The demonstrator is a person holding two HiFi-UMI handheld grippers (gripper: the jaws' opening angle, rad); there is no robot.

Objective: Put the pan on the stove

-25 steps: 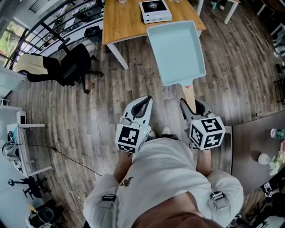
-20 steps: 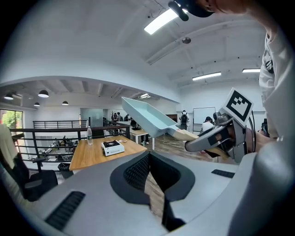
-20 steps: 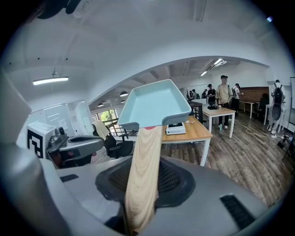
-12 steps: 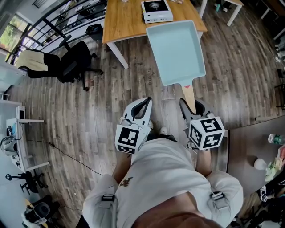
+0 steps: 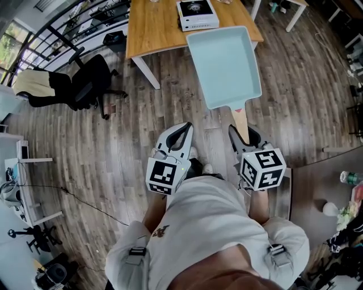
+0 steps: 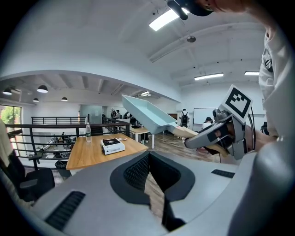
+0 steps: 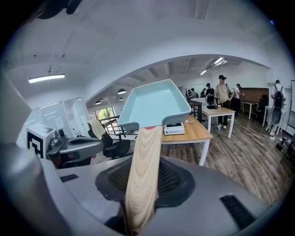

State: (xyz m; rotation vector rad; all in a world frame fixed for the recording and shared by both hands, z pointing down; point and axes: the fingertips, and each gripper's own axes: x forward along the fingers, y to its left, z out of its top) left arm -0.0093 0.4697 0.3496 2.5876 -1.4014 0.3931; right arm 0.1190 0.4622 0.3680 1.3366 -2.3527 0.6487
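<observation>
Plank floor fills most of the room, and a wooden worktop stands at its far side. The pan, pale blue and rectangular, hangs in the air above the floor. From the head view its far rim laps over the worktop's near edge. Its long axis runs straight away from the person: the wooden handle points back at them, and the open end points toward the worktop and is tilted up. The right gripper has its jaws clenched on the handle's near end. The left gripper hangs beside it, well apart from the pan, with its jaws pressed together at the tips and nothing between them. Each gripper's cube shows only black-and-white square patterns, no letters. The white stove sits on the worktop just past the pan's far left corner, and the dark label on its top is too small to read. The same goes for the label on a bottle farther back on the worktop.
</observation>
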